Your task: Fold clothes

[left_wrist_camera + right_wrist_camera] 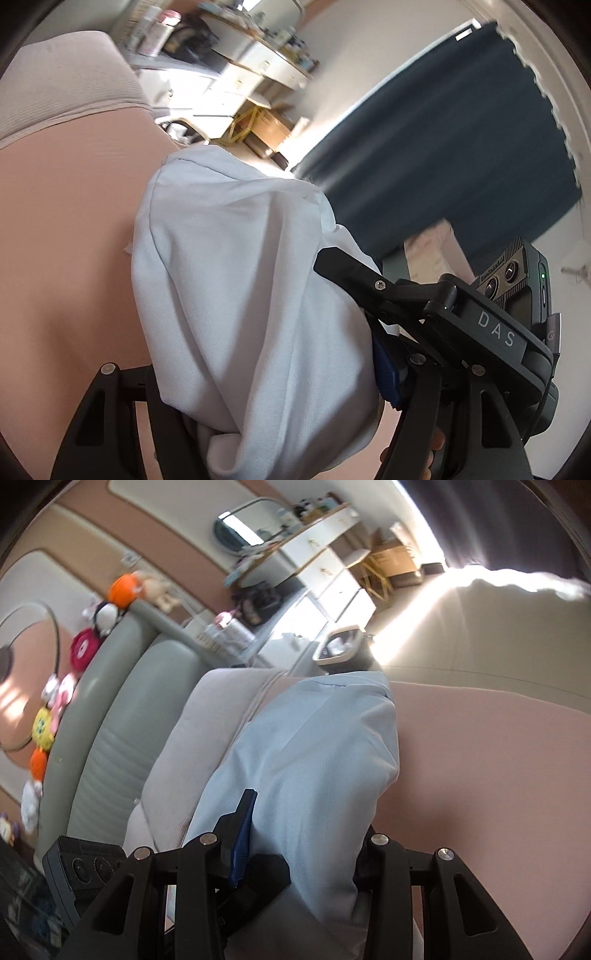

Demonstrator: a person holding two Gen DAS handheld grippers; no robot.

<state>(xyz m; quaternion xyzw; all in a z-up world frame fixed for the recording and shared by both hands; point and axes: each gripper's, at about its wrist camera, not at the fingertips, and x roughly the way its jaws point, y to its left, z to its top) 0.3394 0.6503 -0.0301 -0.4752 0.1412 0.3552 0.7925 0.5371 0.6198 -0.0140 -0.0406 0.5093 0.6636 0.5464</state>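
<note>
A pale blue, finely ribbed cotton garment [240,280] is hanging bunched between the two black fingers of the left gripper [258,387], draping forward over the pink bedsheet [66,240]. The jaws are clamping a thick fold of it, standing fairly wide around the cloth. In the right wrist view the same pale blue garment [314,760] is running up from between the fingers of the right gripper [306,853], which is pinching it with a blue-padded finger [242,845] pressing its left side. The other gripper is sitting just beside it. A grey pillow [192,738] is lying behind.
</note>
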